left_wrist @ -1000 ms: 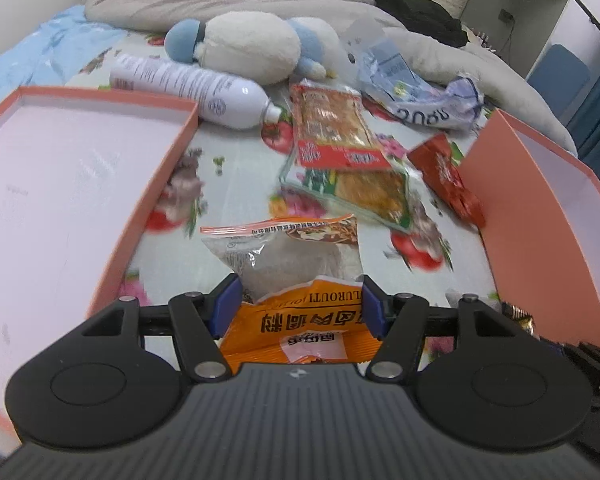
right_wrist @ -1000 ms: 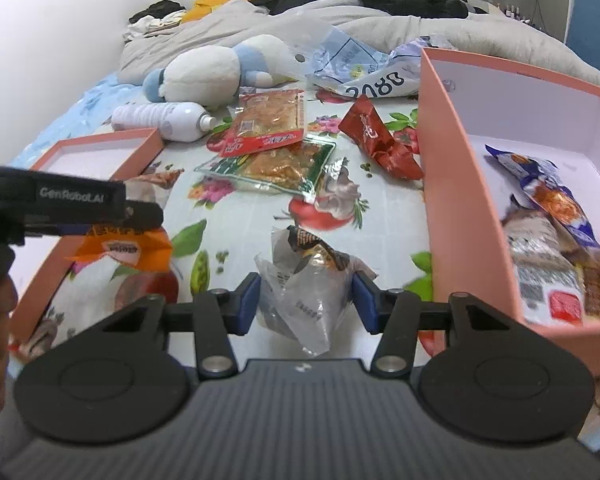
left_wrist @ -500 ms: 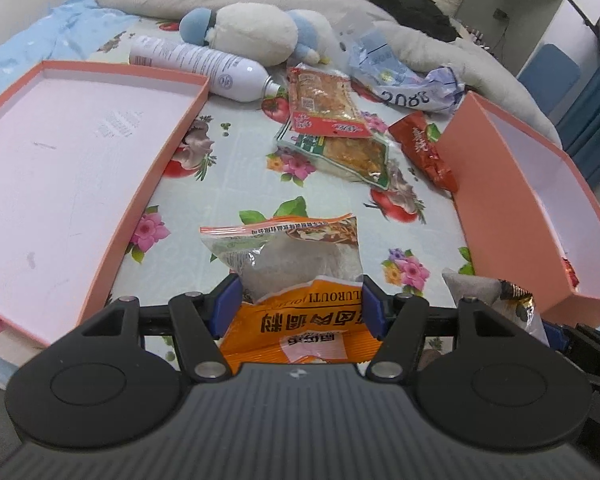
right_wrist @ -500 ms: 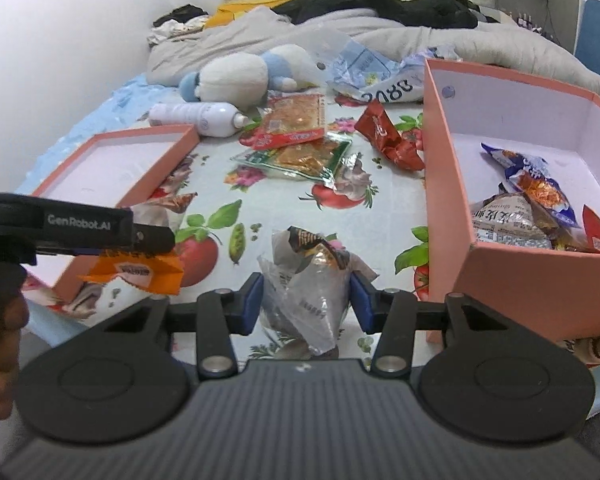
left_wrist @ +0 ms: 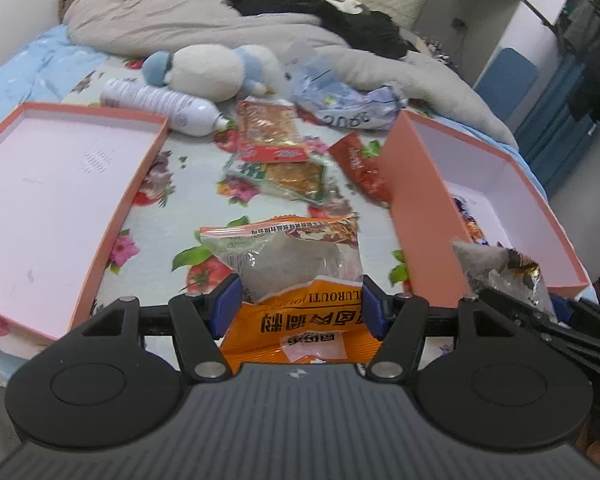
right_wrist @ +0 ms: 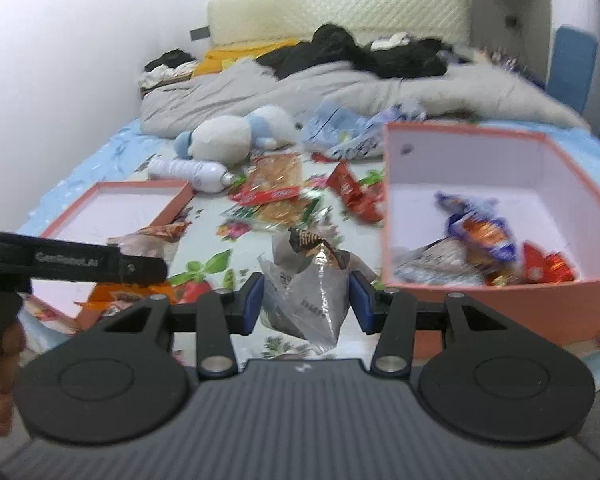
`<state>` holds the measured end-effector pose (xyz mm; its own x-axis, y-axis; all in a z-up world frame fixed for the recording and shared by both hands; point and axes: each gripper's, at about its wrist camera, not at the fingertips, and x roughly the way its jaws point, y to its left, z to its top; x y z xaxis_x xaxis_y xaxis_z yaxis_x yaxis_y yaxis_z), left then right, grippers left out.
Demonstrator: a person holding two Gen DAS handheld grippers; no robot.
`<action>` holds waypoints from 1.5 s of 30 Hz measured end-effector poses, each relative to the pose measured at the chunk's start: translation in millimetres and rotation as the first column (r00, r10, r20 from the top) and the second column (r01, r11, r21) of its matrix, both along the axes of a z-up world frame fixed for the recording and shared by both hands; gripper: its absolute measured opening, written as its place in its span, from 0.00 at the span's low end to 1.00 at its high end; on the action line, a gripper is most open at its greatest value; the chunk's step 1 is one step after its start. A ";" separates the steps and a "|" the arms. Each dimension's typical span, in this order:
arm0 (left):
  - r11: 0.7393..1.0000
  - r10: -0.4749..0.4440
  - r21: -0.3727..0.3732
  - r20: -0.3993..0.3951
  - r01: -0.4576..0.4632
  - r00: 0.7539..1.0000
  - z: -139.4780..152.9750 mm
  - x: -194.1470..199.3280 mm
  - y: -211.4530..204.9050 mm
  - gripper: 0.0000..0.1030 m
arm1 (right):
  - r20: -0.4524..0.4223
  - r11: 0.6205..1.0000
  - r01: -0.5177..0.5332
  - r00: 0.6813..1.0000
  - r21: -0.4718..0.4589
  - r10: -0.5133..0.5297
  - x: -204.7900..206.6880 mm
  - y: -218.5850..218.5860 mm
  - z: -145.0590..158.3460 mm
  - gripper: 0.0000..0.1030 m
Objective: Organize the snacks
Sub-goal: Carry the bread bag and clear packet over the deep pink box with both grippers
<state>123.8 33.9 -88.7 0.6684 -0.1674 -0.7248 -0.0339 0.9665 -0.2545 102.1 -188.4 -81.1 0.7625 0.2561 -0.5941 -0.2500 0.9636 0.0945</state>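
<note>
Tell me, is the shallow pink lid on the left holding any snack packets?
No, the shallow pink lid shows only its bare pale inside, while the packets sit in the deep pink box.

place: home bedroom | evidence: bed (left_wrist: 204,196) with floral sheet; rumpled grey duvet (left_wrist: 188,20); quilted cream headboard (right_wrist: 340,8); plush toy (left_wrist: 208,72); dark clothes (right_wrist: 340,50) heaped by the headboard; white wardrobe (left_wrist: 480,12) stood beside the bed
</note>
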 end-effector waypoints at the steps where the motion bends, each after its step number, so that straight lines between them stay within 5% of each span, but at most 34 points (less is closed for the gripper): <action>1: 1.000 -0.008 0.009 0.010 0.008 1.000 3.0 -0.8 -4.4 0.65 | 0.004 1.000 0.006 1.000 -0.003 -0.006 -1.3 -3.0 1.3 0.47; 17: 0.983 -0.173 -0.042 0.078 0.176 0.982 28.5 13.7 -79.5 0.65 | 0.002 0.986 0.164 0.987 -0.023 -0.164 -13.5 -72.7 9.1 0.47; 30: 0.951 -0.299 -0.048 0.106 0.305 0.948 35.2 38.2 -140.5 0.65 | 0.029 0.943 0.333 0.942 0.006 -0.333 -5.9 -142.1 17.6 0.47; 39: 0.926 -0.366 -0.044 0.134 0.374 0.921 45.1 91.0 -180.8 0.65 | 0.034 0.940 0.342 0.939 0.011 -0.342 35.8 -172.2 17.3 0.48; 45: 0.902 -0.431 0.029 0.143 0.431 0.891 55.5 136.7 -216.5 0.65 | -0.003 0.938 0.345 0.939 -0.022 -0.345 69.9 -182.6 6.3 0.48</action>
<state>260.4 -182.5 -33.2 0.6257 -0.4647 -0.6265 0.4228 0.8770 -0.2282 172.0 -371.0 -74.8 0.7980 -0.0340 -0.6017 0.0985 0.9923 0.0745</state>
